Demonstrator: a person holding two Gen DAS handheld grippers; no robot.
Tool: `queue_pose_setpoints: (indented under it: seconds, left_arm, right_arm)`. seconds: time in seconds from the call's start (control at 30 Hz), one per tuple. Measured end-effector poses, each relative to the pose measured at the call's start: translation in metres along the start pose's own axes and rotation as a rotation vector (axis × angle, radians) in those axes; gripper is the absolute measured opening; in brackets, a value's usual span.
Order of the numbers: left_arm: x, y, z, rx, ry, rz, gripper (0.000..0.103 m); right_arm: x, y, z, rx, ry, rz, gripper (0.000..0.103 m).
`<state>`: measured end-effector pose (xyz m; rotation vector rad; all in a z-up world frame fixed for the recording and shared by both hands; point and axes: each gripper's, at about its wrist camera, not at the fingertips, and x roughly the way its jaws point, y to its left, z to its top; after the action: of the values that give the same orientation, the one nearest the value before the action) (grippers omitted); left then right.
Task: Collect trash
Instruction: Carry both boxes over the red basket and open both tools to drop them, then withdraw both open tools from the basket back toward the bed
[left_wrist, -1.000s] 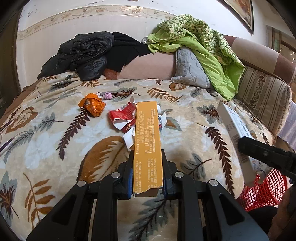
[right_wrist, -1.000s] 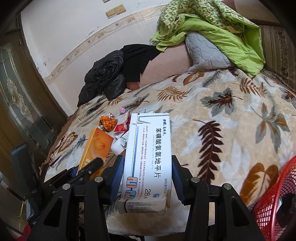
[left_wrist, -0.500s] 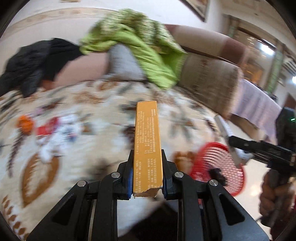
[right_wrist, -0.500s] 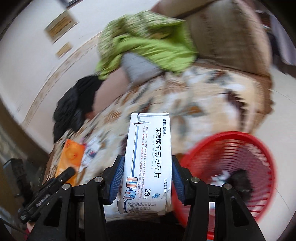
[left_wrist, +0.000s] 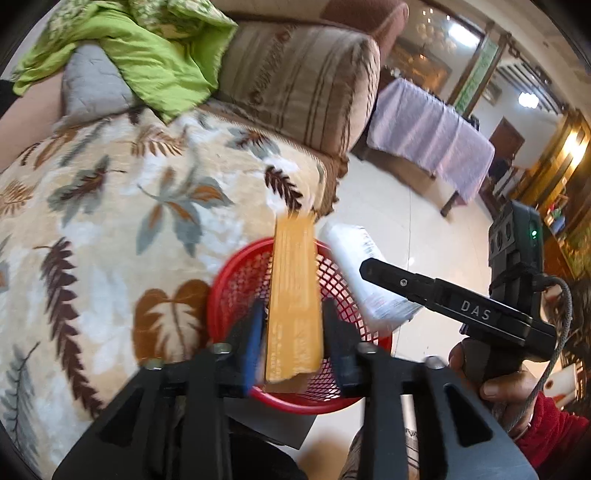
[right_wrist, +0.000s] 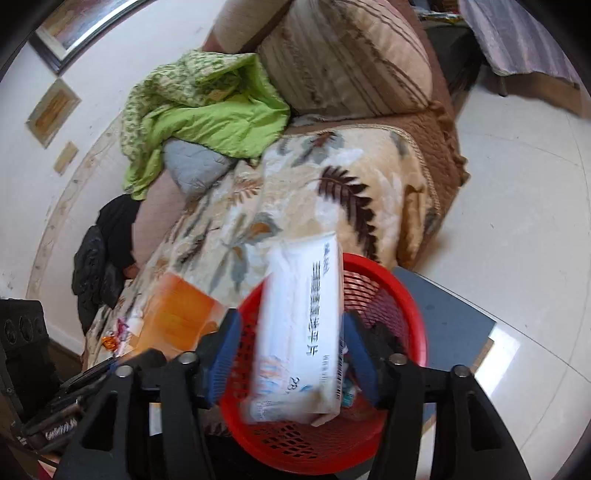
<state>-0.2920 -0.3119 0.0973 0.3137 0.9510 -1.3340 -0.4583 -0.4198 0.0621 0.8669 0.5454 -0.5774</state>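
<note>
A red mesh basket (left_wrist: 229, 284) (right_wrist: 406, 306) stands on the floor against the bed's edge. My left gripper (left_wrist: 291, 314) hovers over it, jaws opening, with a long orange box (left_wrist: 293, 280) loose and blurred between the pads. My right gripper (right_wrist: 291, 325) is also above the basket with its jaws opening; a white medicine box (right_wrist: 303, 325) slips between them, clear of the left pad. In the left wrist view the white box (left_wrist: 365, 280) shows beside one of the right gripper's fingers (left_wrist: 424, 288). The orange box (right_wrist: 177, 314) appears at the left of the right wrist view.
The leaf-patterned blanket (left_wrist: 110, 221) covers the bed, with small wrappers (right_wrist: 110, 339) far back on it. A green quilt (left_wrist: 147, 55) and striped cushion (left_wrist: 303, 74) lie behind. The basket sits on a grey board (right_wrist: 454, 325). A purple-draped table (left_wrist: 424, 136) stands across the tiled floor.
Both grippers swung right from over the bed to above the red basket. Their jaws have widened, and both boxes, firmly clamped before, now sit loose and tilted.
</note>
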Motion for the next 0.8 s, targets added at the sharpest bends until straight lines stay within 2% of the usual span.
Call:
queue_pose_setpoints:
  seconds: [0.1, 0.2, 0.3, 0.37, 0.63, 0.8]
  left_arm:
    - [-0.001, 0.003, -0.002, -0.018, -0.004, -0.010, 0.041]
    - [-0.010, 0.008, -0.002, -0.021, -0.026, 0.026, 0.043]
    - [-0.023, 0.021, -0.007, -0.044, -0.054, 0.059, 0.051]
    - [-0.031, 0.032, -0.010, -0.065, -0.066, 0.075, 0.053]
    - [-0.075, 0.082, -0.039, -0.124, -0.119, 0.207, 0.056]
    - [-0.106, 0.136, -0.060, -0.221, -0.161, 0.299, 0.056]
  right_arm:
    - [-0.005, -0.007, -0.001, 0.001, -0.015, -0.005, 0.065]
    - [-0.008, -0.006, 0.000, -0.005, -0.030, -0.003, 0.065]
    - [-0.005, 0.003, 0.000, -0.011, -0.024, 0.027, 0.065]
    - [0.000, 0.012, -0.001, -0.027, -0.015, 0.040, 0.065]
    - [0.030, 0.077, -0.017, -0.150, 0.065, 0.113, 0.065]
    - [0.055, 0.128, -0.030, -0.248, 0.121, 0.152, 0.065]
